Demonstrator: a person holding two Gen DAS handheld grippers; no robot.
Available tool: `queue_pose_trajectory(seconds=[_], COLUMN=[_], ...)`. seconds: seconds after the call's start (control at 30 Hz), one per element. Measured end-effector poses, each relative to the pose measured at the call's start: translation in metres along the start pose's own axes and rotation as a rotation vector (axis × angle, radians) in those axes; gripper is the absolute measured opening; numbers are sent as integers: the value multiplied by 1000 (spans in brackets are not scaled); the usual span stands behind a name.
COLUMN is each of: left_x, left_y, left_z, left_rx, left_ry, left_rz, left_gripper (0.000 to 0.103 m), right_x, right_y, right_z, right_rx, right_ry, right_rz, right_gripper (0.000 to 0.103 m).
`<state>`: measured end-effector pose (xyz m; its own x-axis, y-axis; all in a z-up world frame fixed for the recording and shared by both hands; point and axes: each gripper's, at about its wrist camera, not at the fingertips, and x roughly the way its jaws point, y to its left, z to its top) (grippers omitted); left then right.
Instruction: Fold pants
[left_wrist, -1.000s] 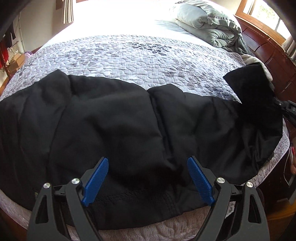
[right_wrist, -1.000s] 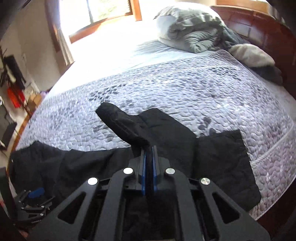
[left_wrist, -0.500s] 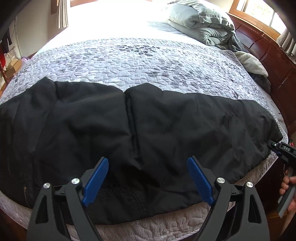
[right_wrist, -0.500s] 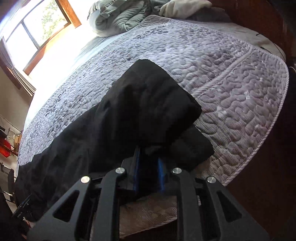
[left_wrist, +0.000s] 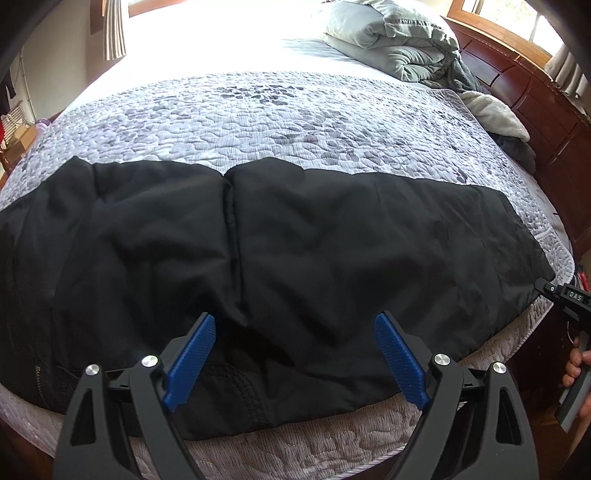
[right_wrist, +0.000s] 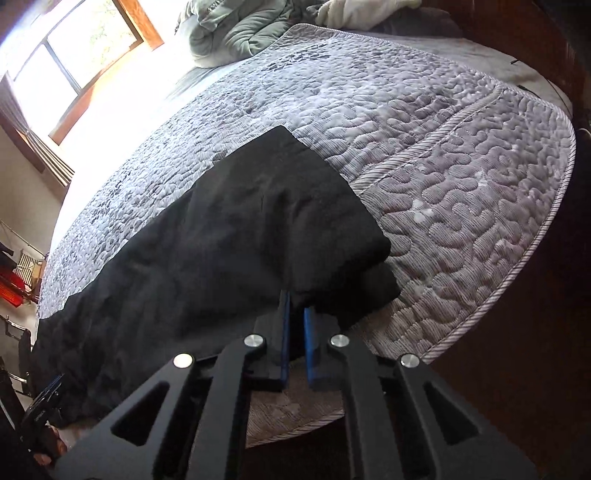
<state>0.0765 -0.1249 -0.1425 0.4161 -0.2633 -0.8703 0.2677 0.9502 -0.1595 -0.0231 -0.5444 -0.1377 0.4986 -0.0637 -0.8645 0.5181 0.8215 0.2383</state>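
Observation:
Black pants (left_wrist: 295, 251) lie spread flat across the near edge of the bed, their legs running to the right; the leg ends show in the right wrist view (right_wrist: 258, 229). My left gripper (left_wrist: 295, 332) is open and empty, hovering over the pants near the waistband seam. My right gripper (right_wrist: 297, 306) is at the leg cuff at the bed's right corner; its blue pads (right_wrist: 284, 332) stand a small gap apart with the cuff's edge at their tips. It also shows at the right edge of the left wrist view (left_wrist: 554, 291).
A grey quilted bedspread (left_wrist: 280, 122) covers the bed. A bundled grey-green duvet (left_wrist: 399, 40) and a white blanket (left_wrist: 495, 110) lie at the far side by the wooden headboard (left_wrist: 535, 85). A window (right_wrist: 81, 55) is beyond the bed.
My right gripper pulled the lifted pant leg out to the right and lowered it flat on the bed. Its pads have parted slightly. My left gripper stayed open over the waist.

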Motion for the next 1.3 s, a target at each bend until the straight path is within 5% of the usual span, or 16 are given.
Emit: queue_pose_trajectory(seconds=[0.33, 0.5, 0.57, 0.87, 0.97, 1.13, 1.3], left_x=[4, 2, 3, 1, -11, -33, -34], left_y=[7, 7, 6, 10, 24, 71, 126], left_z=[1, 1, 0, -6, -8, -12, -15], left_rx=[-17, -59, -54, -35, -39, -58, -130], left_ry=[-31, -48, -45, -54, -71, -97, -79], left_rz=[34, 52, 49, 74, 86, 130, 219], left_gripper=[89, 89, 89, 89, 89, 89, 89], right_x=[13, -14, -23, -21, -15, -3, 35], right_y=[13, 51, 64, 154, 196, 297, 429], right_z=[-8, -23, -30, -54, -58, -54, -50], right_rx=[-98, -231, -270, -439, -535, -779, -1003], right_ry=[36, 20, 7, 4, 16, 81, 180], right_rz=[-132, -324, -339, -101, 59, 378, 533], right_gripper=[14, 33, 51, 46, 46, 47, 47])
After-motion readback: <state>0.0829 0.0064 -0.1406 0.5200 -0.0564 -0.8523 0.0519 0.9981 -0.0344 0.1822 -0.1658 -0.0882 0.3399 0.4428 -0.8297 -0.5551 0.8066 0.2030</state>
